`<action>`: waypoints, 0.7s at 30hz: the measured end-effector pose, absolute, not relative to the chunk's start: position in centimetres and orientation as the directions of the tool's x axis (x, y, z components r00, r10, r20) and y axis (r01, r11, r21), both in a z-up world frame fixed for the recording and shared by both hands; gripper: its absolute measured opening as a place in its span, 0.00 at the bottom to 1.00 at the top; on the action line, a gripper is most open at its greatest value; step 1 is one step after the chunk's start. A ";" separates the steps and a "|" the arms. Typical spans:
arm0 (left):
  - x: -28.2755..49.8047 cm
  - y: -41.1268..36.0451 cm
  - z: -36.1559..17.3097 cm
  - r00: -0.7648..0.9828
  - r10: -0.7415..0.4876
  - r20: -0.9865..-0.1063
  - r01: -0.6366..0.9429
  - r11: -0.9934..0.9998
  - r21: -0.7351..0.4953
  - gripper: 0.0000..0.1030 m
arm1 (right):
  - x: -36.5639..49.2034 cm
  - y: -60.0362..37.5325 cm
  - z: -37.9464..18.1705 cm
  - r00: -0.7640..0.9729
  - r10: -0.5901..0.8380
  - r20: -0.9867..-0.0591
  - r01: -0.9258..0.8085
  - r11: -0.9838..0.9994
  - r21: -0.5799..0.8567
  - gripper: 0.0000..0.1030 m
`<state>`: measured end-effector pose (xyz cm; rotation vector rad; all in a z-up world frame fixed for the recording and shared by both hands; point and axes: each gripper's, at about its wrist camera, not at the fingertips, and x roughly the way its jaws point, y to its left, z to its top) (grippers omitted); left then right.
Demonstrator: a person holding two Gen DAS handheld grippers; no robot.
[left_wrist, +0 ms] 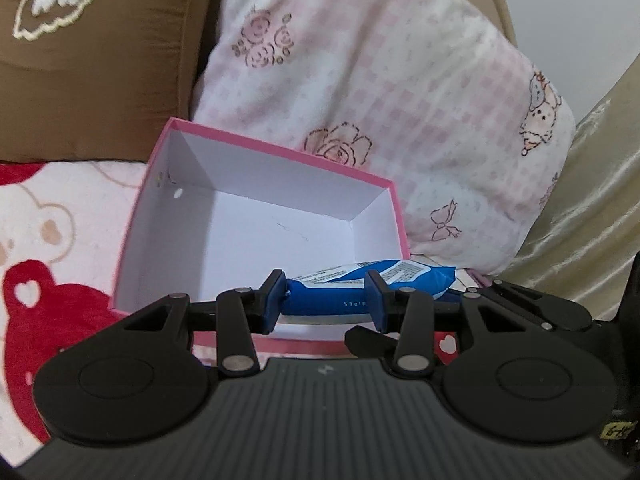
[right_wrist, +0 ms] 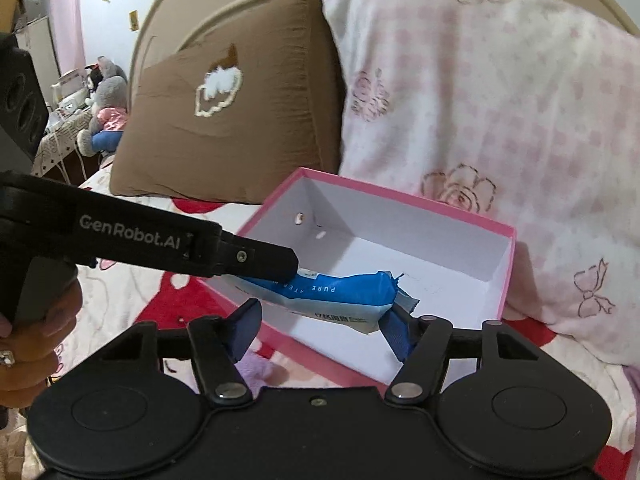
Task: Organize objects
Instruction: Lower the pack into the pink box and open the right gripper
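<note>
- Wipes pack (left_wrist: 360, 284): near end hidden behind the left gripper (left_wrist: 326, 300); most print is too small to read.
- Pink box (right_wrist: 508, 276): near wall covered by the right gripper (right_wrist: 324, 332).
- Hand (right_wrist: 36, 344): cut off at the frame edge.

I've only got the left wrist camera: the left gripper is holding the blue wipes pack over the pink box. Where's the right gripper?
Observer: The right gripper is at the free end of the wipes pack. Its fingers are on either side of the pack and not clamped on it.
Operator: How does the pack sit over the box from that side?
Observer: It crosses the near left wall of the pink box and reaches partly over the white inside. The left gripper pinches the other end.
Operator: Anything past the brown pillow?
Observer: Yes, a grey plush toy sits at the far left, beyond the brown pillow.
</note>
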<state>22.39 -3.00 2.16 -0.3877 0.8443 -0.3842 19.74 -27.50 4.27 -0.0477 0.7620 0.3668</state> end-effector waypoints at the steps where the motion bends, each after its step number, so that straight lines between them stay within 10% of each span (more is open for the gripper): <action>1: 22.8 -3.3 1.7 0.601 -0.477 -0.642 0.172 0.861 -0.479 0.39 | 20.0 -27.9 3.9 0.664 0.301 -0.685 -0.337 0.938 0.086 0.65; 21: 29.3 -4.9 -6.2 0.425 -0.507 -0.750 -0.001 0.828 -0.560 0.38 | 24.9 -30.1 -2.5 0.527 0.219 -0.821 -0.199 0.971 0.131 0.47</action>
